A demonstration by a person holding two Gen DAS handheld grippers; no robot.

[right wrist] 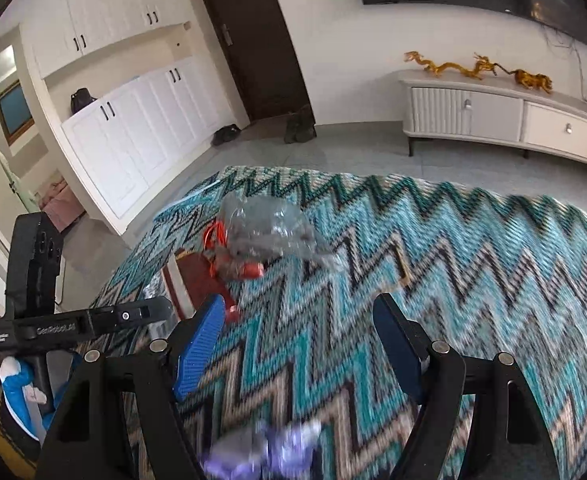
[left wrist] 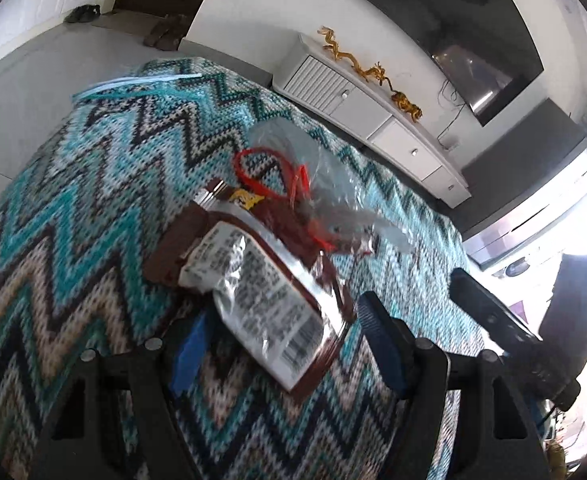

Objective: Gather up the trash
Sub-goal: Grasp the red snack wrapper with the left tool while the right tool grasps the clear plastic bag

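A brown and silver snack wrapper (left wrist: pixel 253 288) with a barcode lies on the zigzag-patterned cloth (left wrist: pixel 73 208). My left gripper (left wrist: pixel 283 312) is open and straddles its near end; the blue pads (left wrist: pixel 189 344) stand clear of it. Just beyond lies a crumpled clear plastic bag (left wrist: pixel 325 192) with a red cord (left wrist: pixel 253 176). In the right wrist view the same bag (right wrist: pixel 269 228) lies ahead and to the left of my right gripper (right wrist: pixel 299 304), which is open over bare cloth. A blurred purple and white scrap (right wrist: pixel 269 452) shows low between its finger bases.
The cloth (right wrist: pixel 473 264) covers a table whose far edge drops to a grey tiled floor. Beyond are a white low cabinet (right wrist: pixel 505 116) with gold dragon figures, a dark door (right wrist: pixel 253 40), shoes (right wrist: pixel 299 128) and white cupboards (right wrist: pixel 141 136). The left gripper's black body (right wrist: pixel 81 320) is at the left.
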